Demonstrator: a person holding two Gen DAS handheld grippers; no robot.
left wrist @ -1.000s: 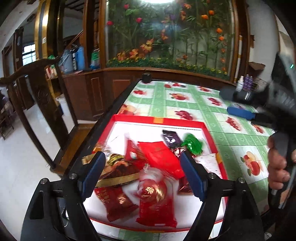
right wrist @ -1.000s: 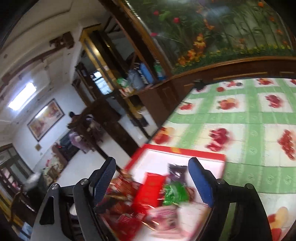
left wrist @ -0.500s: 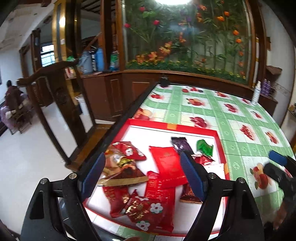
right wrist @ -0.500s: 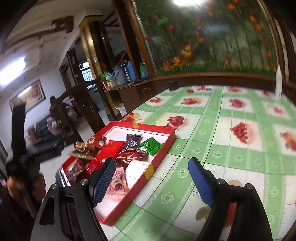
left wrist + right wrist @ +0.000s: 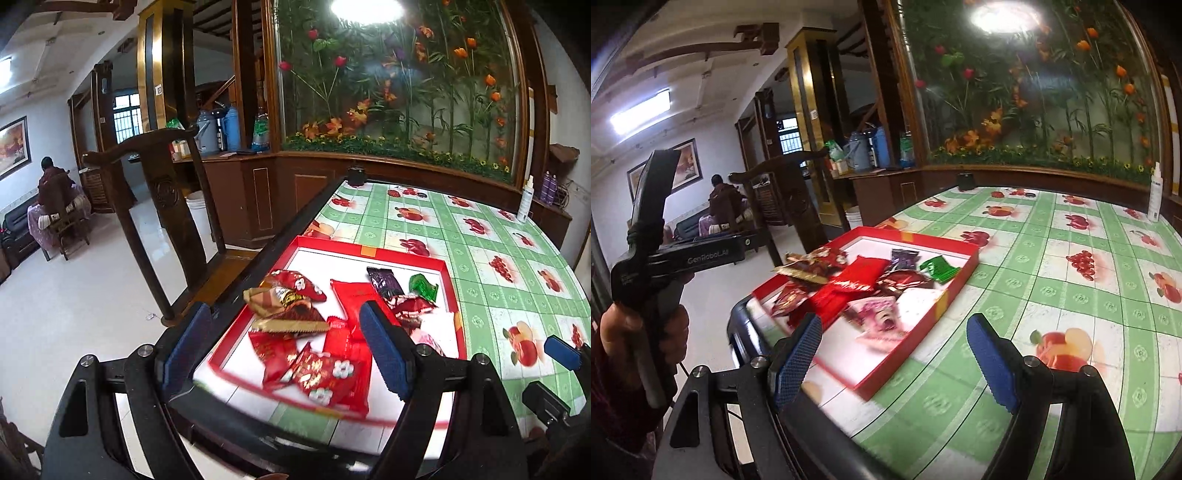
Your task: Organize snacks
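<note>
Both grippers (image 5: 284, 350) (image 5: 894, 354) spread, empty; red tray (image 5: 448, 280) near edge blurred.

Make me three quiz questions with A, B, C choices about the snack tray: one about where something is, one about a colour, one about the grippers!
1. Where are the snack packets?
A. In the red tray
B. On the floor
C. On the chair

2. What colour is the packet beside the dark purple packet?
A. Blue
B. Green
C. Yellow

3. How are the two grippers?
A. Both open, empty
B. Both shut on packets
C. One holds the tray

Answers: 1 A, the packets lie inside the tray's rim. 2 B, the green packet sits right of it. 3 A, the left gripper and right gripper stand wide apart, holding nothing.
</note>
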